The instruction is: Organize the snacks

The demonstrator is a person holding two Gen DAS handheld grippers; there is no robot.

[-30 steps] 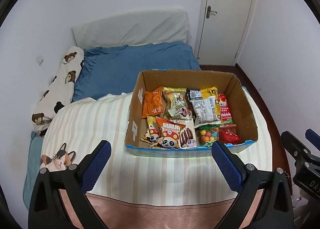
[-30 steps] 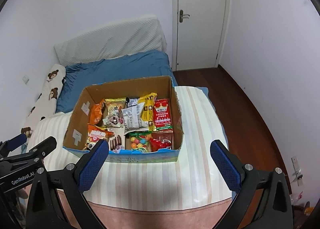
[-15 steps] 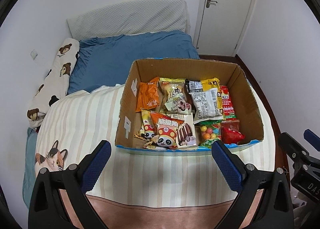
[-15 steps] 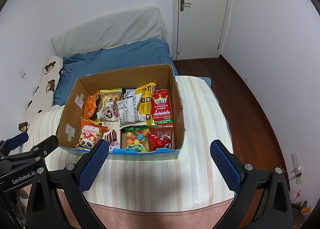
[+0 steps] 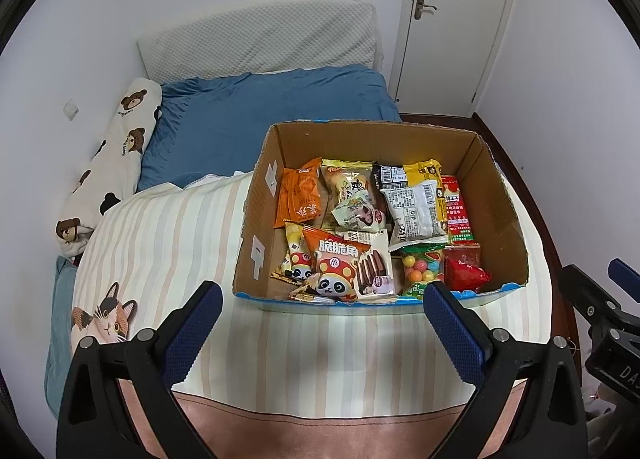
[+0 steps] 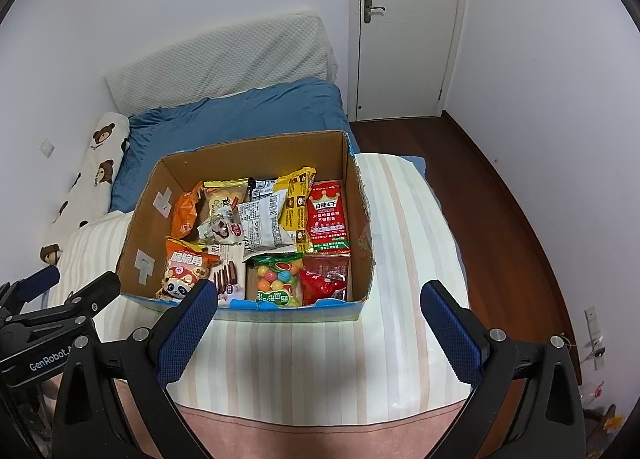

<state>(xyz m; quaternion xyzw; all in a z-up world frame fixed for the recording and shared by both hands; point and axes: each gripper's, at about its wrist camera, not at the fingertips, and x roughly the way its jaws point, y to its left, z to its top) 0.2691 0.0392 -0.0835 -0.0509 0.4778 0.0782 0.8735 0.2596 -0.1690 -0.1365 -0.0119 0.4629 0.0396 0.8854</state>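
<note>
Around the work area, going left to right, a bear-print pillow (image 5: 108, 175) lies along the left edge of the bed (image 5: 168, 243), a blue blanket (image 5: 260, 115) covers the far end below a white headboard cushion (image 5: 260, 39), and a white door (image 6: 408, 31) stands closed beyond the bed's far right corner. A cat picture (image 5: 106, 319) shows on the striped cover near the left edge.

A cardboard box (image 5: 256, 227) sits on the striped cover toward the right edge of the bed, open at the top, with nothing between it and either gripper. Inside, left to right, lie an orange packet (image 5: 298, 195), a panda packet (image 5: 334, 263), a chocolate-stick packet (image 5: 374, 269), a white packet with a barcode (image 5: 416, 211), a bag of coloured candy balls (image 5: 420, 269), and a red packet (image 6: 328, 215) flat against the right wall. The packets overlap loosely and fill the floor of the box.

The left gripper (image 5: 322, 295) hovers short of the box's near wall, spread wide and holding nothing. The right gripper (image 6: 320, 293) hovers likewise, wide apart and empty.
</note>
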